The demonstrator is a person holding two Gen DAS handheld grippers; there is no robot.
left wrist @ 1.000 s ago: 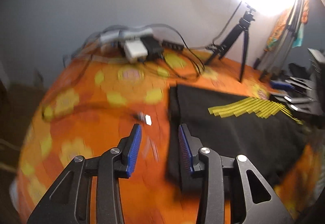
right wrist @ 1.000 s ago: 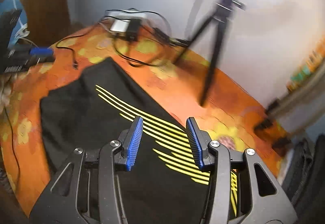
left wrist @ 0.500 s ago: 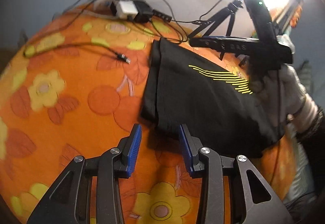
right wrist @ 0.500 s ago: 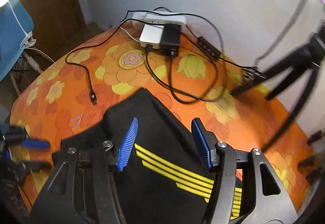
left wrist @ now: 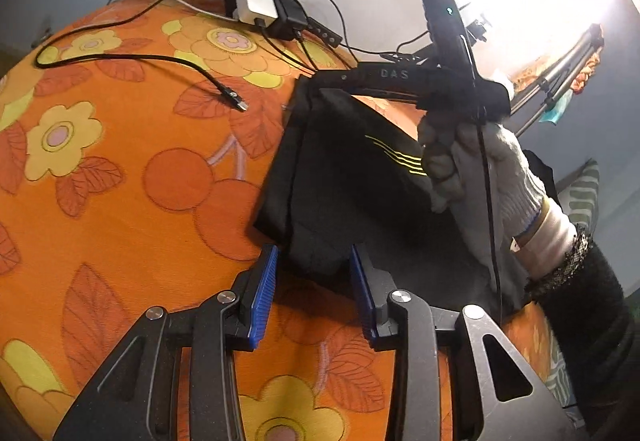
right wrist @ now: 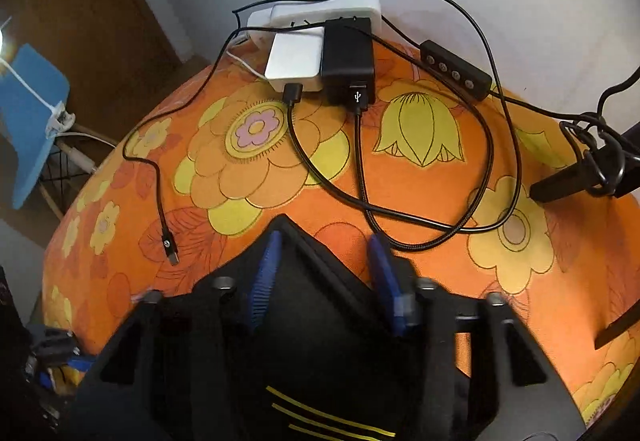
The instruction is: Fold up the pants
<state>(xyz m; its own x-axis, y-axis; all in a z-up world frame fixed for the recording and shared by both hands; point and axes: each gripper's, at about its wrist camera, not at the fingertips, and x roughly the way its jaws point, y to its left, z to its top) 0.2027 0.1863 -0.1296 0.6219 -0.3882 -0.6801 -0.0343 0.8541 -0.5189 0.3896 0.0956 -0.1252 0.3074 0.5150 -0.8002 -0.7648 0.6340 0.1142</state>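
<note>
Left gripper point(left wrist: 314, 291): fingers point(left wrist: 262, 295) narrowly apart and closing, blue pads set either side of the near corner of the pants point(left wrist: 360, 201). Cloth edge lies between the tips; pads stand clear of it, no squeeze visible.

Right gripper point(right wrist: 326, 277): fingers point(right wrist: 264, 277) closing, blurred. The far corner of the pants point(right wrist: 316, 305) sits between the pads, its point just past the tips. Whether the pads press the cloth, cannot tell. From the left view this gripper point(left wrist: 320, 81) reaches over the far corner, carried by a gloved hand point(left wrist: 476, 169) with a dark sleeve.

Pants: black, folded into a flat panel, layered edges showing along the left side. Thin yellow stripes point(left wrist: 400, 157) on the upper face, partly hidden by the hand. Far corner slightly lifted under the right gripper; the rest flat.

Surface point(left wrist: 120, 181): orange cloth, flower and leaf print. The pants lie on its right half.

Beyond the pants: white power strip point(right wrist: 320, 9) by the wall, white and black adapters plugged in, black cables looped across the print, one loose cable end point(right wrist: 170, 251) left of the pants. Tripod leg point(right wrist: 572, 177) at right.
</note>
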